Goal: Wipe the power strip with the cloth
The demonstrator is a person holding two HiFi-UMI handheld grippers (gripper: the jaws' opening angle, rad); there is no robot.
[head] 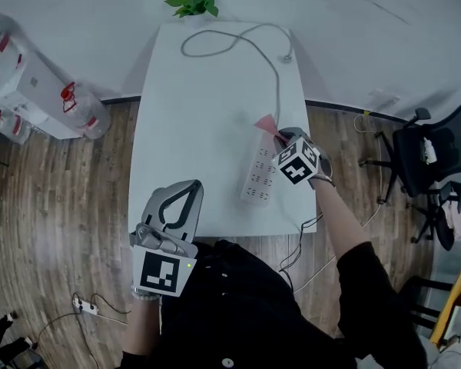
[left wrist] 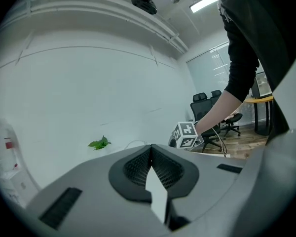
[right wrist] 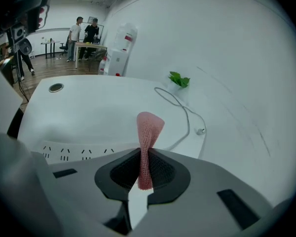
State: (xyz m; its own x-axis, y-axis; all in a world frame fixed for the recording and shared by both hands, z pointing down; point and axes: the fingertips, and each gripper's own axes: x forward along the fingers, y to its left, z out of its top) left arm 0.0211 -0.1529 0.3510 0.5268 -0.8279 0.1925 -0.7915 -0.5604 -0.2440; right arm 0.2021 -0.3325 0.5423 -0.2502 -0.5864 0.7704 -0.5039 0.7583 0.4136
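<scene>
A long white power strip [head: 261, 177] lies near the right edge of the white table [head: 192, 129]; its grey cord [head: 273, 68] loops to the far end. My right gripper [head: 280, 138] is shut on a pink cloth [head: 266, 123], held just over the strip's far end. In the right gripper view the cloth [right wrist: 148, 142] sticks up from the closed jaws, with the strip [right wrist: 76, 152] at the lower left. My left gripper [head: 183, 198] is shut and holds nothing, low at the table's near left edge; its pads [left wrist: 138, 167] meet in the left gripper view.
A small green plant [head: 194, 3] stands at the table's far end. Water bottles [head: 81, 110] stand on the floor to the left, office chairs [head: 434, 160] to the right. Another power strip with cables [head: 86, 307] lies on the wooden floor at lower left. People stand far off [right wrist: 84, 33].
</scene>
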